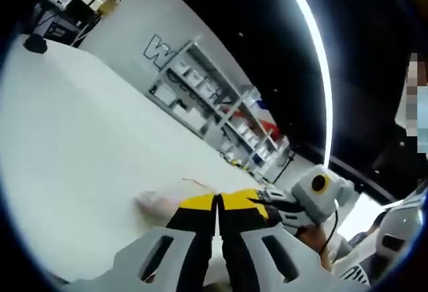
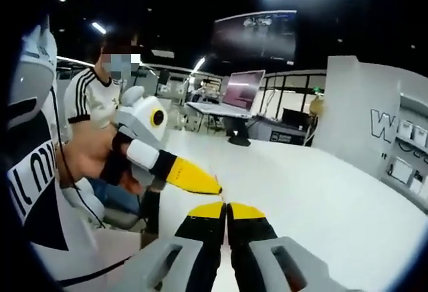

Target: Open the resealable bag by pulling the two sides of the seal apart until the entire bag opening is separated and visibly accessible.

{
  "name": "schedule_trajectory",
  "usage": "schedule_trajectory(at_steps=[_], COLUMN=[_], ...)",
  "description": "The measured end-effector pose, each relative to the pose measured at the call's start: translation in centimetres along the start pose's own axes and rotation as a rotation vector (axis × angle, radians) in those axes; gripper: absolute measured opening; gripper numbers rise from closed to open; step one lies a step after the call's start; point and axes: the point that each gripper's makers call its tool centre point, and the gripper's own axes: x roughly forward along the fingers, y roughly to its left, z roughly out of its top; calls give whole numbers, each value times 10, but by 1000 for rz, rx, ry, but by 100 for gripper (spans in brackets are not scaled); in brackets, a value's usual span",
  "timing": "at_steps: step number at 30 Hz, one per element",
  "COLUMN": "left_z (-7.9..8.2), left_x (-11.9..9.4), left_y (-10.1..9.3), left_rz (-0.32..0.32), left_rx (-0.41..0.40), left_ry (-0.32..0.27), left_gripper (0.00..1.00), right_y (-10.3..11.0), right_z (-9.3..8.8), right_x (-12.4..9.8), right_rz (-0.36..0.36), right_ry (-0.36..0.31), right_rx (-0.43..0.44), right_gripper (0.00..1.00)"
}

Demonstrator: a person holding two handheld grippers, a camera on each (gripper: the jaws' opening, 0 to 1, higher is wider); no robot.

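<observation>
bag (image 1: 157, 203) flat on table (image 1: 80, 158), axis unclear, both grippers (image 1: 217, 205) (image 2: 226, 210) pinched

Dim hall w/ dark ceiling; light comes from overhead strip lamps (image 1: 314, 45), blown out to white streaks. White table (image 1: 73, 145) glares, almost no shadows. Strong fisheye bend at edges. Near jaws look soft; bg shelves (image 1: 200, 91) smeared, low detail.

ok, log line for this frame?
left gripper: shut on bag | right gripper: shut, grip unclear | bag opening: cannot tell
</observation>
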Motion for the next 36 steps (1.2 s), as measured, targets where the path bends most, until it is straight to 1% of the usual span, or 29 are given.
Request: schedule_trajectory(at_steps=[6, 10, 12, 17, 21, 23, 26, 28, 31, 36], left_z=[2, 9, 10, 10, 7, 6, 7, 7, 6, 3], left_x=[-3, -4, -5, -5, -5, -6, -6, -6, -6, -5], left_y=[1, 1, 1, 3, 6, 5, 4, 4, 3, 1], left_rz=[7, 5, 4, 6, 22, 22, 14, 14, 9, -2], left_rx=[11, -8, -15, -38, -17, -14, -30, -34, -35, -41], left_ry=[0, -24, -27, -29, -12, -5, -5, -7, 4, 15], left_gripper=[4, 5, 5, 4, 2, 1, 1, 1, 1, 1], right_y=[-2, 0, 1, 1, 4, 3, 2, 2, 3, 7], right_z=[2, 2, 2, 2, 1, 0, 3, 6, 12, 13], right_x=[-4, -4, -5, -5, -5, -5, -6, -6, -6, 1], right_rz=[4, 4, 2, 1, 7, 2, -3, -4, 1, 27], right_ry=[-30, -30, -31, -33, -30, -27, -31, -37, -45, -8], right_rx=[68, 60, 54, 51, 51, 45, 39, 17, -14, -65], right_gripper=[0, 0, 0, 0, 0, 0, 0, 0, 5, 4])
